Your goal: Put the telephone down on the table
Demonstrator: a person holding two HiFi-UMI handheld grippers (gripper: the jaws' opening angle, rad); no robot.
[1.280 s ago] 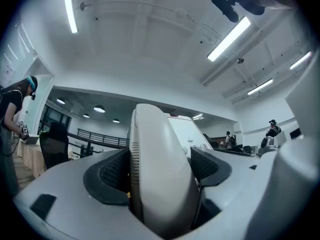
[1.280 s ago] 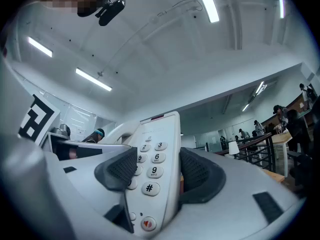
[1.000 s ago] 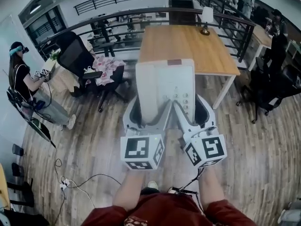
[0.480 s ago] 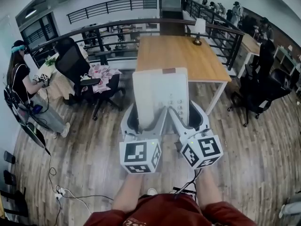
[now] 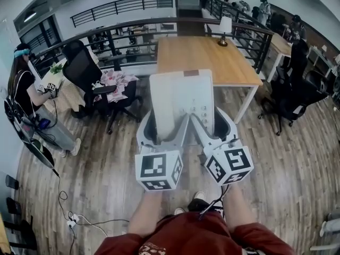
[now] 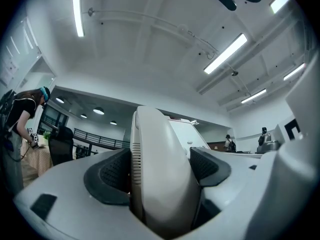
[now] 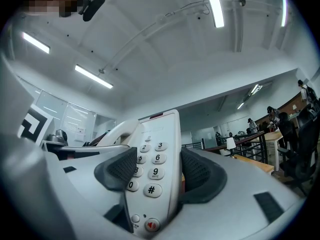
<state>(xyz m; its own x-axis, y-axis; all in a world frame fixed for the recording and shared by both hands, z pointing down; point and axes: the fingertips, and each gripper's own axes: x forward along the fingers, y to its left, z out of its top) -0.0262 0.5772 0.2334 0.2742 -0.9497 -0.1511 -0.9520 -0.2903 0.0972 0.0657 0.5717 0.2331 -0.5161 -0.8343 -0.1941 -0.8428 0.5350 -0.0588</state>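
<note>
I hold a white telephone [image 5: 183, 97] in the air with both grippers, over the wooden floor and short of the wooden table [image 5: 212, 57]. My left gripper [image 5: 166, 127] is shut on its left side, where the handset [image 6: 160, 179] fills the space between the dark pads. On the right side, my right gripper [image 5: 208, 122] is shut on the keypad part. In the right gripper view the telephone's number keys [image 7: 152, 169] show between the pads of the right gripper [image 7: 155, 173]. The left gripper [image 6: 161, 170] clamps the handset from both sides.
A small lamp [image 5: 224, 28] stands at the table's far end. A black office chair [image 5: 85, 70] is at the left, and more black chairs [image 5: 297, 89] at the right. A railing [image 5: 133, 28] runs behind. A person [image 5: 24, 89] stands far left. Cables [image 5: 79, 211] lie on the floor.
The whole view has shifted a little as I step toward the table; a foot now shows below. Both grippers keep the same hold on the telephone.
</note>
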